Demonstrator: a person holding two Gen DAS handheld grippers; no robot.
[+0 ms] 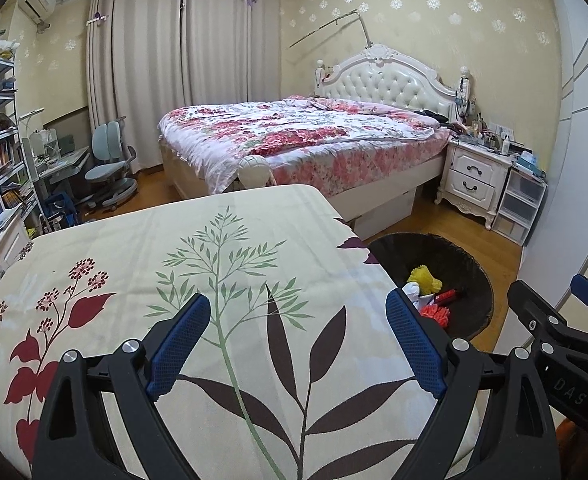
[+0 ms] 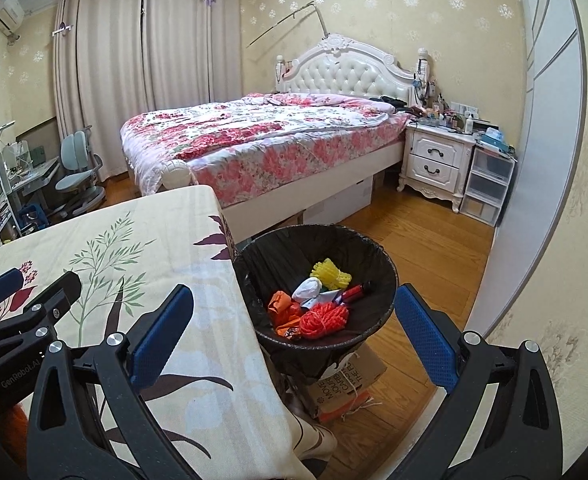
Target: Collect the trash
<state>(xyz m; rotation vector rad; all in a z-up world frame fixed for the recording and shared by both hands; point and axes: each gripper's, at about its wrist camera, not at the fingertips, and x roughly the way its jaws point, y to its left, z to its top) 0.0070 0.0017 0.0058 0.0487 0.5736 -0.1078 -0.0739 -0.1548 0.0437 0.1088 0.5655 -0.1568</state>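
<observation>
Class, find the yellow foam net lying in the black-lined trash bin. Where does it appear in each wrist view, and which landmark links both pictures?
Left wrist: yellow foam net, right of centre, inside the black-lined trash bin.
Right wrist: yellow foam net, near centre, toward the bin's far side.
Shared landmark: white tufted headboard.

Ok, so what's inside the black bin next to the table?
The bin holds a yellow foam net, a white wad, a red tube, an orange net bundle and orange wrappers. Anything beneath that pile is covered.
</observation>
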